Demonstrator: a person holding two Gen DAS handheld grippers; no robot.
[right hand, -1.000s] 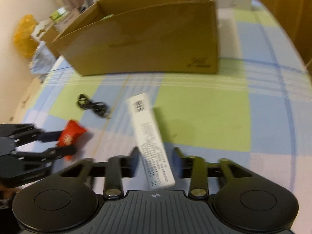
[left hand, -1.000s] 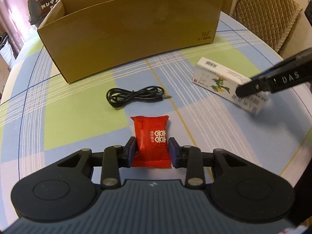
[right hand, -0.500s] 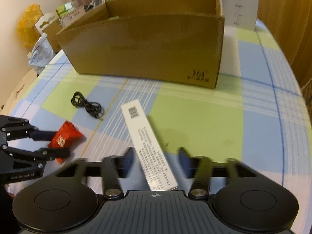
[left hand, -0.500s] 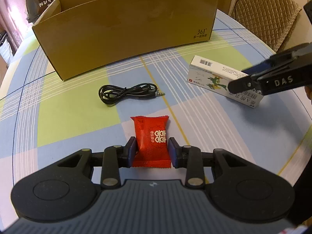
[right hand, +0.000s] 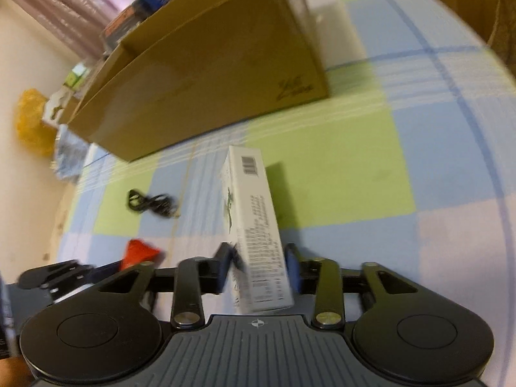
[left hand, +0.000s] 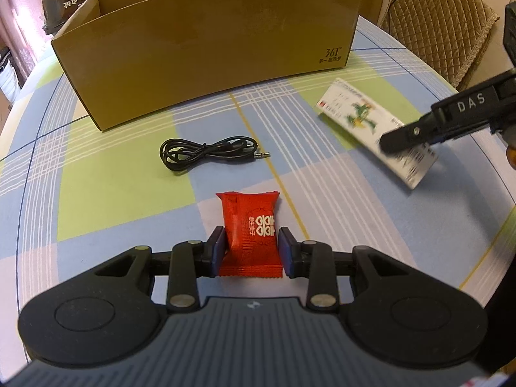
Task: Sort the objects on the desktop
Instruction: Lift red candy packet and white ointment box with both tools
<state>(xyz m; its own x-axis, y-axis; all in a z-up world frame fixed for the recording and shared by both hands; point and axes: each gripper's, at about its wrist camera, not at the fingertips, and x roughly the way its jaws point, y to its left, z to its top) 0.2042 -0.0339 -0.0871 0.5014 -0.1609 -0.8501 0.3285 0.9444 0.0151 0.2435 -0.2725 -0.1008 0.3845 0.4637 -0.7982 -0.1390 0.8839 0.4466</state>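
A round worktop (left hand: 96,177) under a checked blue, green and pink cloth carries one open cardboard box (left hand: 206,42) at its far side, with a quilted chair (left hand: 441,16) beyond on the right. Since a moment ago the white carton (right hand: 258,235) has tilted up off the cloth, clamped in the right tool (right hand: 259,267). One black cable (left hand: 209,153) lies mid-worktop. The left tool (left hand: 251,251) pinches one red sachet (left hand: 250,232) at the near edge.

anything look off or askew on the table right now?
Only the white carton: the right gripper grips it at one end and it hangs tilted, its far end off the checked tablecloth. The red sachet in the left gripper and the coiled black cable look undamaged; nothing spilled.
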